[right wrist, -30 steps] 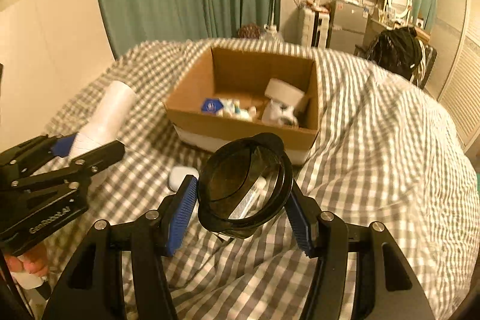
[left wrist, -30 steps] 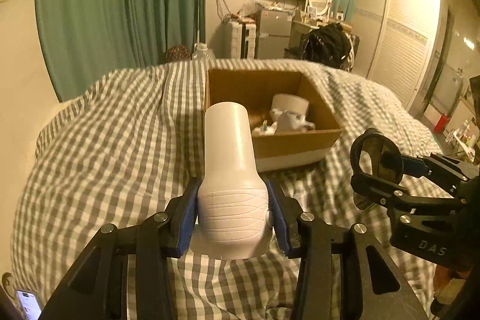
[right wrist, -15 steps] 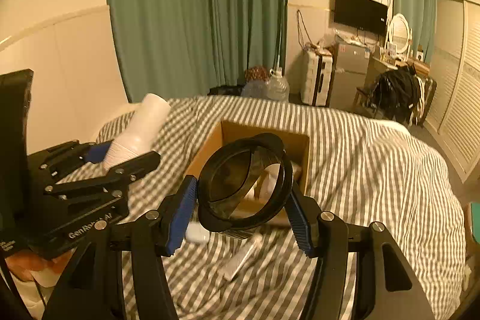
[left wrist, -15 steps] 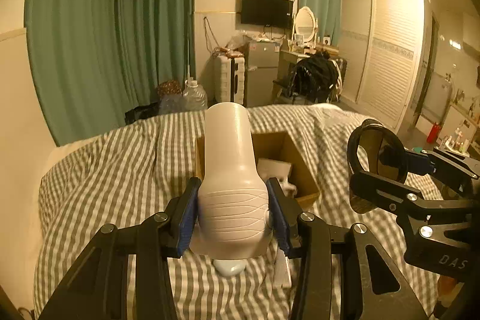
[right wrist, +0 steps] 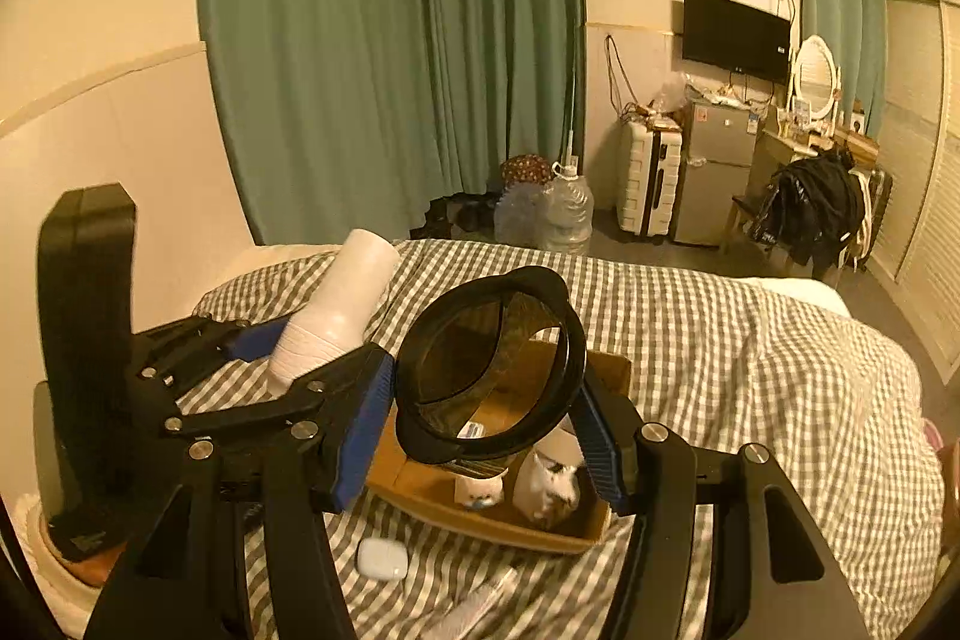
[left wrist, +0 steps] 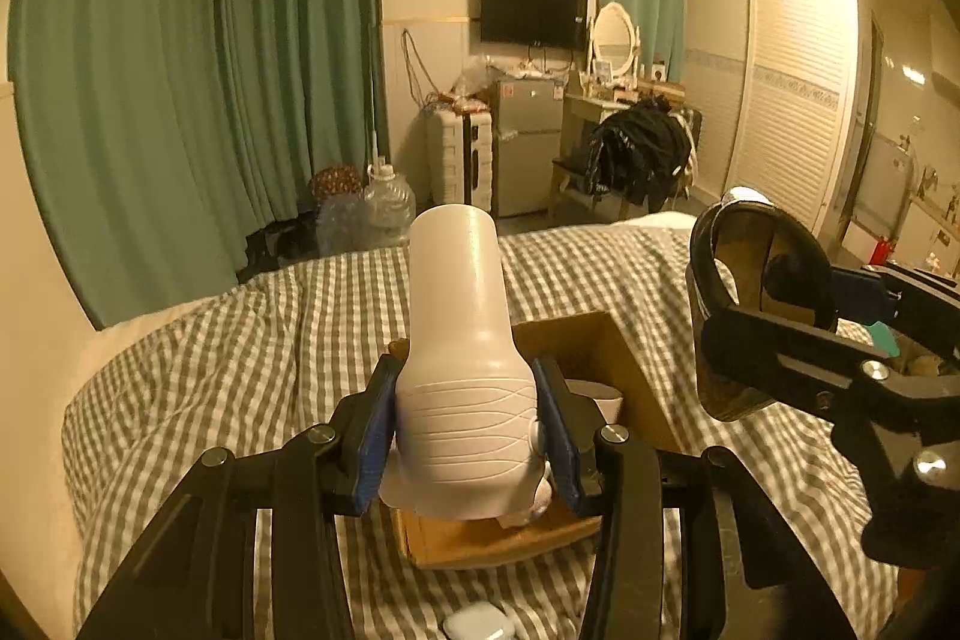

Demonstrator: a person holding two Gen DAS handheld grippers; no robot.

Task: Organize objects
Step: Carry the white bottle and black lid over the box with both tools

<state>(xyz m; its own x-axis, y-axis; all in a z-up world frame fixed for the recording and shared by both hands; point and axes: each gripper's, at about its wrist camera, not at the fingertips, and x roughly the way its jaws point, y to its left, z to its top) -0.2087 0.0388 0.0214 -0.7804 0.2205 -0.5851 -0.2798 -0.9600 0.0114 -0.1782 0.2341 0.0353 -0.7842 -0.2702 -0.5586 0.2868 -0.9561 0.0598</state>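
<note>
My left gripper is shut on a tall white bottle, held nearly level above the cardboard box. The bottle also shows in the right wrist view. My right gripper is shut on a dark see-through round cup, held above the box. The cup appears at the right of the left wrist view. The box holds several small white items. Both grippers hover side by side over the bed.
A grey checked bedspread covers the bed. A small white case and a white tube lie on it in front of the box. Green curtains, water jugs, a fridge and a chair with clothes stand beyond.
Both grippers have risen and tilted up with their loads. The box now sits low, right under the fingers, and more of the room shows.
</note>
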